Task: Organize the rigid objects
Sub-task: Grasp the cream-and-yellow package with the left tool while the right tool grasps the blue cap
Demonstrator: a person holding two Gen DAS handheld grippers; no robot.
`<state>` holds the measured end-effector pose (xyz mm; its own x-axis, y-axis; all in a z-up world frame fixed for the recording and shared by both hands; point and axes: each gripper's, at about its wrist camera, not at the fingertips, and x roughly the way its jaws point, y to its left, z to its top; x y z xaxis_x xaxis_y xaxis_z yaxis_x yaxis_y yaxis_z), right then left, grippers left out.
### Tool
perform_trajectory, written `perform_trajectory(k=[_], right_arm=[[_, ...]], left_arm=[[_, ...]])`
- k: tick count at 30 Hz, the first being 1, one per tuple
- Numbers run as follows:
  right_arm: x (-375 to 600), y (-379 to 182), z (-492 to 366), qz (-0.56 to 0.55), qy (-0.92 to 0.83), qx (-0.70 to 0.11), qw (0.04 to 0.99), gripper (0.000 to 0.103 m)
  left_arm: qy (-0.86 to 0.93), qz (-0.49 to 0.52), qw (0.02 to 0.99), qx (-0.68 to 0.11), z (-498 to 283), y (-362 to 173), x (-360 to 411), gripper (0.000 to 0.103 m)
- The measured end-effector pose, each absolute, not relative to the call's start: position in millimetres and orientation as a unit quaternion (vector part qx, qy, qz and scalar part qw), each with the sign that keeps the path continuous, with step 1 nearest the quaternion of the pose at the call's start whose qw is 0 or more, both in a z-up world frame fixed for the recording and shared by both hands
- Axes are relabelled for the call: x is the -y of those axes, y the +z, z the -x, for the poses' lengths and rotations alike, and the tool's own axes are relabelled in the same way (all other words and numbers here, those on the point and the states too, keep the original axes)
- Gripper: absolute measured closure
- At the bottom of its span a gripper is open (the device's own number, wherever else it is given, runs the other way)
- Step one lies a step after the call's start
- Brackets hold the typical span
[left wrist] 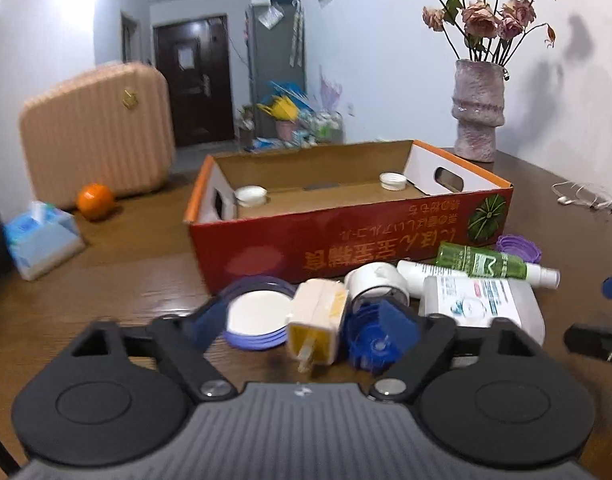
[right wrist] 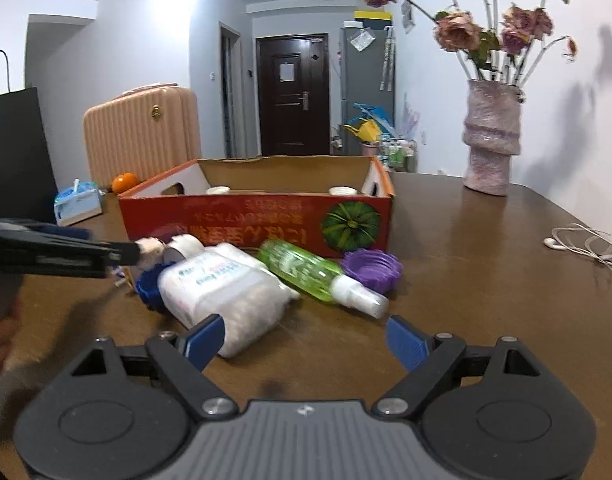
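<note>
An open red cardboard box [left wrist: 346,240] stands on the brown table with two white lids [left wrist: 249,196] inside. In front of it lies a cluster: a cream plug [left wrist: 316,316], a blue-rimmed white lid [left wrist: 257,316], a blue cap [left wrist: 366,348], a clear labelled bottle [left wrist: 478,300], a green spray bottle [left wrist: 490,264] and a purple lid [left wrist: 518,246]. My left gripper [left wrist: 303,320] is open, its pads either side of the plug without touching it. My right gripper [right wrist: 306,338] is open and empty, just short of the clear bottle [right wrist: 225,296] and the green spray bottle [right wrist: 306,268].
A pink vase [left wrist: 478,120] of dried roses stands at the back right, with white earphones [left wrist: 586,198] on the table's right side. A tissue pack [left wrist: 41,236], an orange [left wrist: 94,201] and a peach suitcase [left wrist: 97,132] are at the left. A black bag [right wrist: 13,152] stands far left.
</note>
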<state>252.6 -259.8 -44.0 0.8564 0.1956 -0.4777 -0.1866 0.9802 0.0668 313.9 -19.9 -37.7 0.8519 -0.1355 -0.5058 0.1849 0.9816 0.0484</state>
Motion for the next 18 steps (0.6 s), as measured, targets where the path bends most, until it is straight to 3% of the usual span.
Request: perform_trajectory(k=[1, 4, 9, 14, 18], right_arm=[[256.8, -42.9, -255.6, -0.009, 0.106, -0.246, 0.963, 0.016], [243.9, -38.7, -265.5, -0.003, 0.136, -0.238, 0.962, 0.018], [217.0, -28.4, -276.8, 0.003, 0.191, -0.224, 0.956, 0.024], [182.2, -22.5, -293.5, -0.007, 0.272, -0.233, 0.934, 0.059], [147.0, -37.3, -301.6, 0.001, 0.294, -0.273, 0.916, 0.068]], left_arm=[[-0.091, -0.039, 0.959, -0.266, -321.3, -39.7, 18.3, 0.045], [-0.107, -0.01, 0.95, -0.294, -343.0, -47.8, 12.4, 0.07], [-0.124, 0.011, 0.943, -0.309, -348.4, -49.2, 5.4, 0.071], [-0.112, 0.028, 0.95, -0.289, -317.3, -38.1, -16.8, 0.071], [-0.071, 0.029, 0.957, -0.28, -292.8, -29.1, -47.5, 0.071]])
